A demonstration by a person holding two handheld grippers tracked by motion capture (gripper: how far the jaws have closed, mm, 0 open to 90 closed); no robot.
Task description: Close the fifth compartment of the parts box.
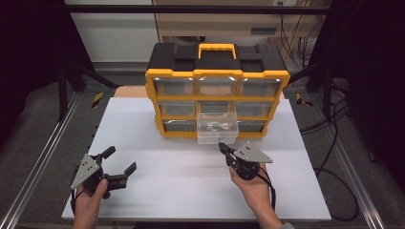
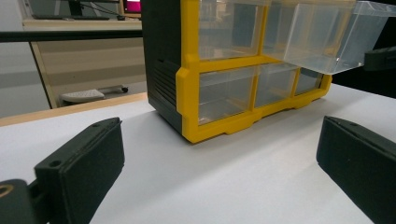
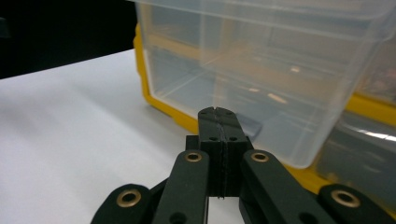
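Observation:
A yellow and black drawer cabinet (image 1: 217, 71) stands at the back of the white table (image 1: 157, 191). One clear drawer (image 1: 217, 129) in its centre column is pulled out toward me, with a small dark item lying in it. My right gripper (image 1: 222, 146) is shut with nothing between its jaws. Its tips (image 3: 217, 113) are right at the lower front of the clear drawer (image 3: 280, 70), and I cannot tell whether they touch it. At the table's front left, my left gripper (image 1: 119, 160) is open and holds nothing. It faces the cabinet (image 2: 219, 70) and the drawer (image 2: 327, 37).
Bare white tabletop lies between the two hands and in front of the cabinet. Aluminium rails (image 1: 43, 157) run along both sides of the table. Cables (image 1: 334, 143) trail on the floor to the right. The cabinet's other clear drawers are pushed in.

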